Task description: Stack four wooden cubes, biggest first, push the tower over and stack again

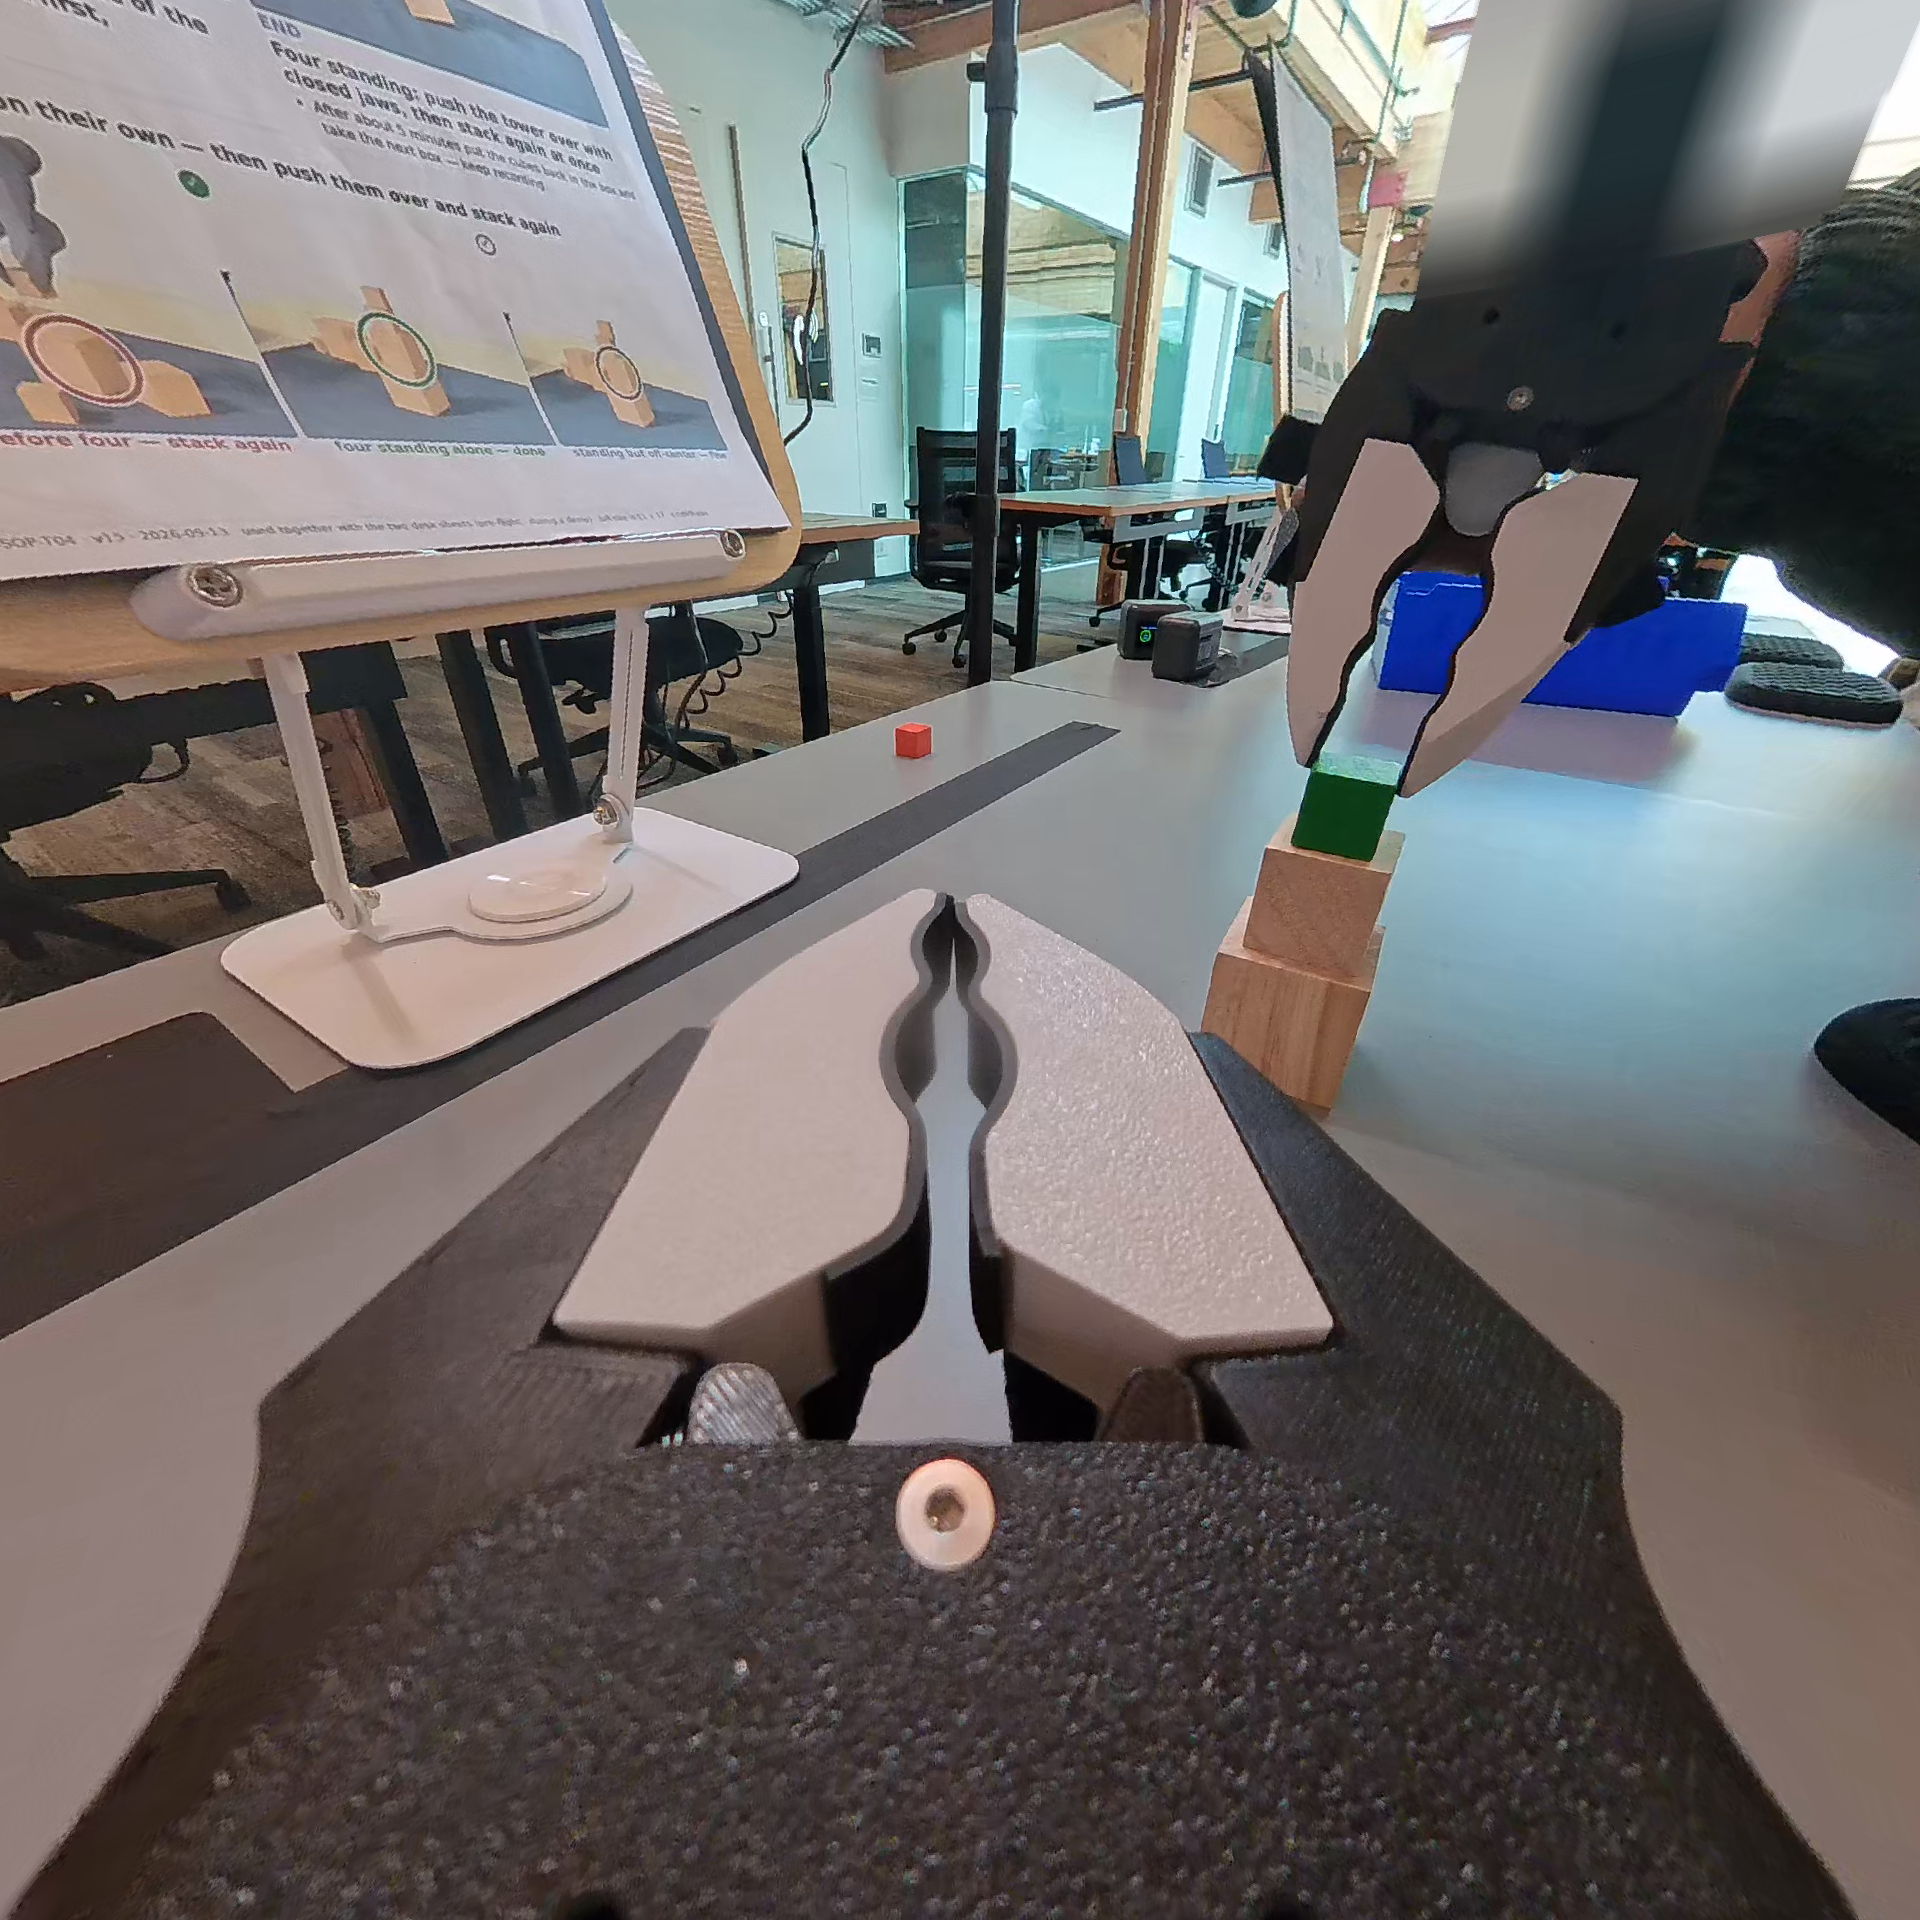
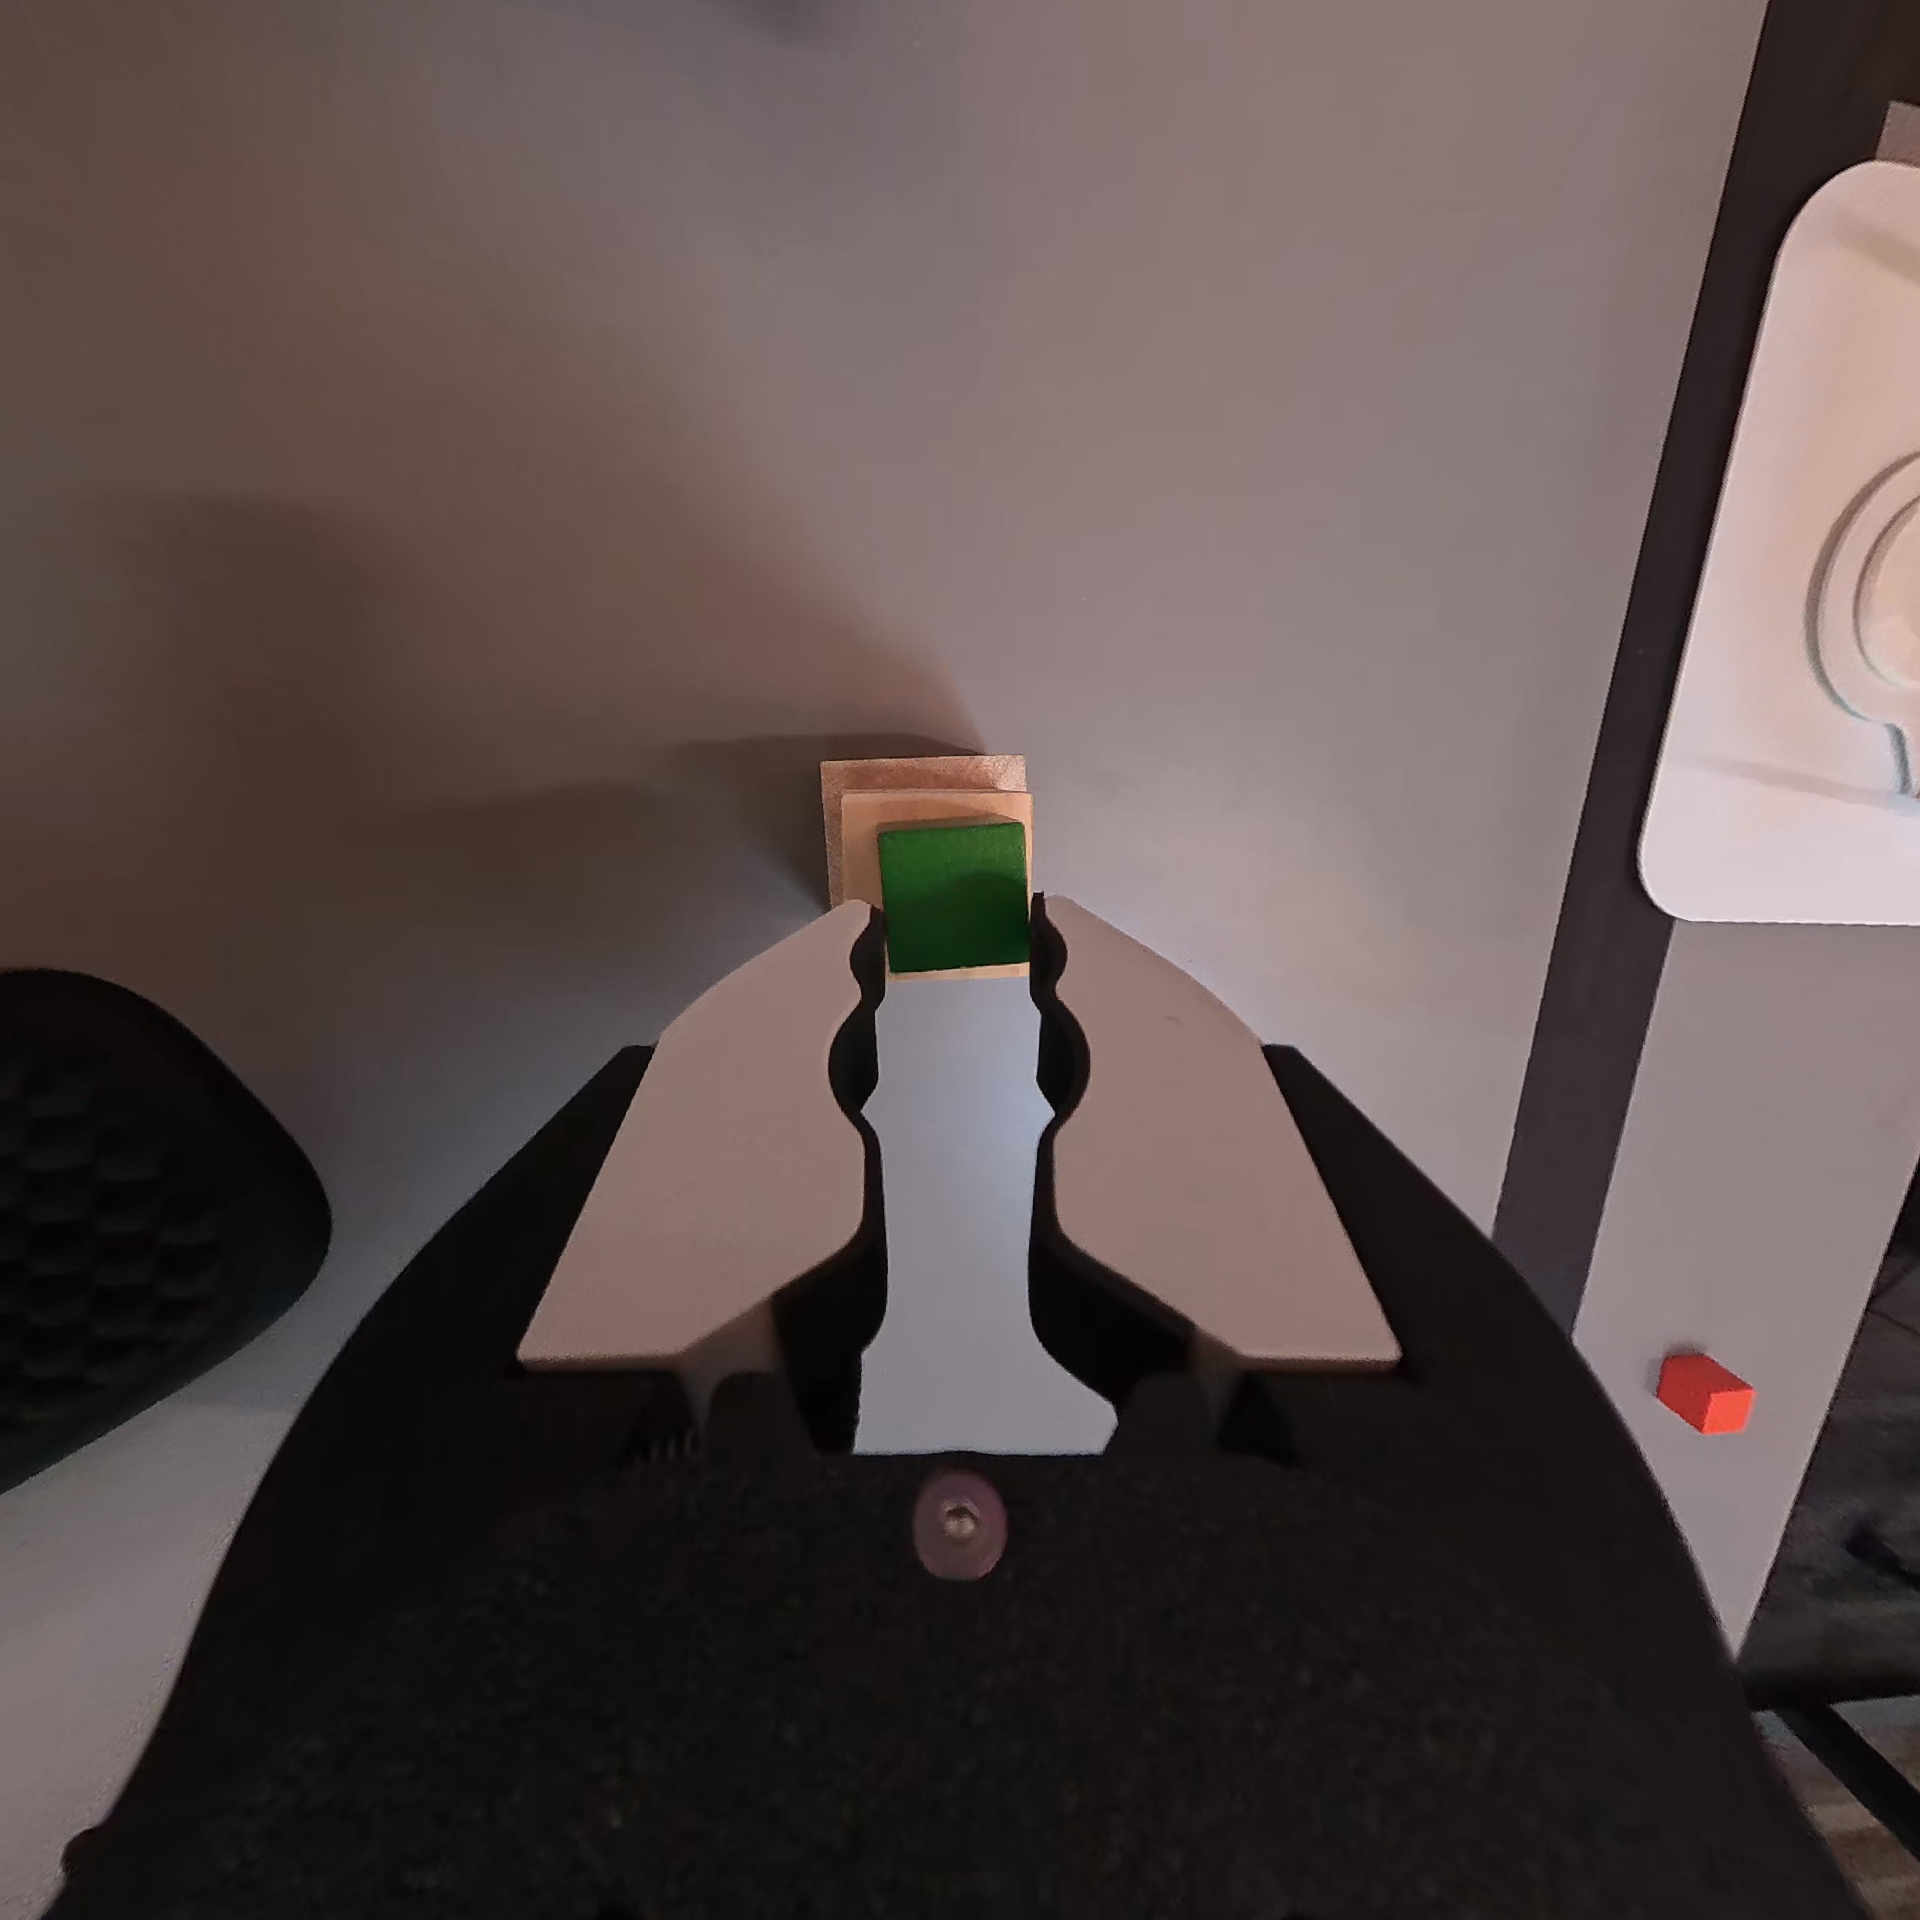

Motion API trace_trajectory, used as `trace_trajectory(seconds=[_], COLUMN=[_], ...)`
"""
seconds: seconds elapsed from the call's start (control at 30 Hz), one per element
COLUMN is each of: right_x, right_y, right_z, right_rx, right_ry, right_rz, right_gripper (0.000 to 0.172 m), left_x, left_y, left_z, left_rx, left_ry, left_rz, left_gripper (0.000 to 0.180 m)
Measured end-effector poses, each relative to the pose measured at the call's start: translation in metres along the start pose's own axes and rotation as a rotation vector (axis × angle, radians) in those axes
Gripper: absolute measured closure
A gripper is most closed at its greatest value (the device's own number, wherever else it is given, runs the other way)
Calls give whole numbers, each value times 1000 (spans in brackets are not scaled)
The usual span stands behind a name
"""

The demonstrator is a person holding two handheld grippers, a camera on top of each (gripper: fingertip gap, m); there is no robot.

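Left gripper [image 1: 951, 914] jaws closed, bare, low over grey table [image 1: 1558, 1247]; right gripper [image 2: 954, 914] jaws clamping small green wooden cube [image 2: 952, 894] atop two stacked plain wooden cubes [image 1: 1299, 956], far right.

A green cube [image 1: 1347, 808] tops two pale, grained wooden blocks [image 1: 1311, 902]. Far off lies a small red cube [image 1: 912, 740] beside a dark grey strip [image 1: 727, 904] on the light grey table [image 1: 1558, 1195]. Right: a blue bin [image 1: 1621, 655]. Left: a white stand [image 1: 499, 935].

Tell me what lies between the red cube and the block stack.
In the left wrist view, only bare grey table lies between the red cube and the block stack; the dark strip passes nearer the camera.
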State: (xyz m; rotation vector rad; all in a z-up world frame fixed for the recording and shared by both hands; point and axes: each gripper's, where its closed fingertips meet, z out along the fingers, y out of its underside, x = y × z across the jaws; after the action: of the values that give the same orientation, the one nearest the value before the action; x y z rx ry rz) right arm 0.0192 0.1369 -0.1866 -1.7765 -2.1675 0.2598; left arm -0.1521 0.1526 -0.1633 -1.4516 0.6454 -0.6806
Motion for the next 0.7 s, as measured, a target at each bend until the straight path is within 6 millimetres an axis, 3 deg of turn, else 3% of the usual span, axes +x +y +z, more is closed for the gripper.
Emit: trace_trajectory(seconds=[0.43,0.6,0.7], right_x=[1,-4,-5], right_y=[-1,0,7], right_z=[-1,0,13], right_rx=[13,-18,-94], right_ry=[1,-13,5], right_rz=[-28,3,-4], right_gripper=[143,105,97], left_x=[0,0,0], left_y=[1,1,2], left_z=[0,0,1], left_rx=[-3,-5,-9], left_ry=[1,1,3], left_rz=[-1,-1,-1], left_gripper=[180,180,180])
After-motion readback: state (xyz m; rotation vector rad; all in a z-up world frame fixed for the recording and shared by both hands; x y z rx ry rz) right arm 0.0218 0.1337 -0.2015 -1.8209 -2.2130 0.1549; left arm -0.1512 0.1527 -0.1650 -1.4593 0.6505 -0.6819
